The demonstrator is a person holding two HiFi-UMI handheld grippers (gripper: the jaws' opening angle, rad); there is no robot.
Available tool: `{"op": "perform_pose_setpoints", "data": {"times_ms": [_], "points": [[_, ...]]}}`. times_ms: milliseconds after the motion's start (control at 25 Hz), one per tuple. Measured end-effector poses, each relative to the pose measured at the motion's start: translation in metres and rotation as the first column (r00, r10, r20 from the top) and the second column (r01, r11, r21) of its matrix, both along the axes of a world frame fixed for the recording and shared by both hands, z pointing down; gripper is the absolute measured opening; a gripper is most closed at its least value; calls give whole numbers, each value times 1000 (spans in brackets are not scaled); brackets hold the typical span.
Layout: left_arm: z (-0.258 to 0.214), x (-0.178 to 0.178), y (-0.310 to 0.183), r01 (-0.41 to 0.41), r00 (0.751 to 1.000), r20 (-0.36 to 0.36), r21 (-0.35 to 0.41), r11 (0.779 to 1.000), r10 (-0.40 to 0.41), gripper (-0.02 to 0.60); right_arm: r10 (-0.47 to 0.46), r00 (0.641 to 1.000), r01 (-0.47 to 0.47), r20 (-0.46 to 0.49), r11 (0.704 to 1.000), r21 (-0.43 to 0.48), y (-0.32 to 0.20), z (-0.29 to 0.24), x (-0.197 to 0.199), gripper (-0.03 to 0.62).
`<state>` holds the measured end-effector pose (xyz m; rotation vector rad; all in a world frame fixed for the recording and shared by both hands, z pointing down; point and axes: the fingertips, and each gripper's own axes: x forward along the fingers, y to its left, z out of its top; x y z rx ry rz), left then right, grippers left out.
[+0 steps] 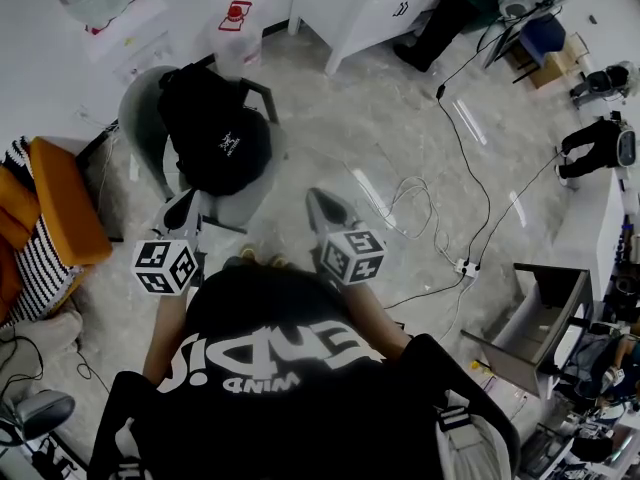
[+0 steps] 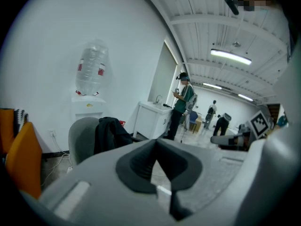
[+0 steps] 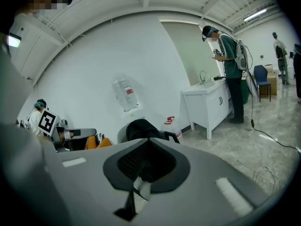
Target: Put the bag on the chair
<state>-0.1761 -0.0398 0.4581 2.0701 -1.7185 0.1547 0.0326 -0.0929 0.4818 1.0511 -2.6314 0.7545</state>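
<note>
The grey marbled floor fills most of the head view. The person's black T-shirt takes up the lower middle.

A white cabinet stands at the far edge of the floor, by the wall. A person in a green top stands just beside it.

The grey chair stands on the floor's left side, near the wall. The black bag sits on the chair's seat, leaning on the backrest and covering most of the seat. In the left gripper view the bag is upright against the backrest.

An orange cushion lies at the floor's left edge, just beside the chair. A water bottle stands upside down on a white dispenser behind the chair.

The left tongs hang above the chair's near edge, apart from the bag. Their jaws are closed on nothing. The right tongs hang over bare floor to the chair's right, also closed and empty.

A black cable runs across the floor's right side to a power strip.
</note>
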Motion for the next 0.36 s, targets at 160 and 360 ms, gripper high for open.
{"op": "perform_pose_setpoints", "data": {"times_ms": [160, 360], "points": [[1, -2, 0, 0, 1000, -5, -3, 1000, 0, -1, -3, 1000, 3, 6, 1000, -1, 1, -2, -3, 0], [8, -13, -2, 8, 1000, 16, -13, 1000, -7, 0, -6, 1000, 6, 2, 1000, -3, -2, 2, -12, 0]]}}
